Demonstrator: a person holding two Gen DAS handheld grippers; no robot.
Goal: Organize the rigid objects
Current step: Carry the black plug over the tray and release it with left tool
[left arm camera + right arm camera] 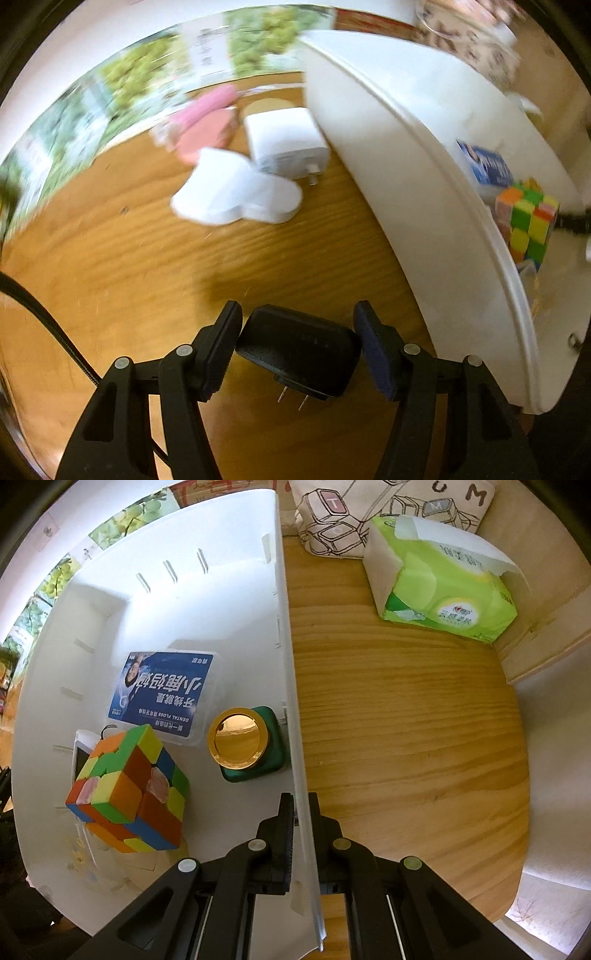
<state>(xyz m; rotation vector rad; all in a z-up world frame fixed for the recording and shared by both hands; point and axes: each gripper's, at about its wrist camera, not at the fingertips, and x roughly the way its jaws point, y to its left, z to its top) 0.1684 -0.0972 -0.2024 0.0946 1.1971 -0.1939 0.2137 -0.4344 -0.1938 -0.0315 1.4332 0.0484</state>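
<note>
My left gripper [298,332] is shut on a black plug adapter [299,350] and holds it above the wooden table, left of the white bin [424,177]. My right gripper [300,805] is shut on the white bin's right wall [291,686]. Inside the bin lie a colourful puzzle cube [129,790], a blue dental floss box [162,694] and a green bottle with a gold cap [243,744]. The cube [526,221] and floss box [487,166] also show in the left wrist view. On the table lie a white charger [284,144], a white case [236,192] and a pink object [207,125].
A green tissue pack [443,579] and a printed fabric bag [369,513] lie on the table right of the bin. A beige wall [546,602] borders the table on the right. A black cable [48,325] runs at the left.
</note>
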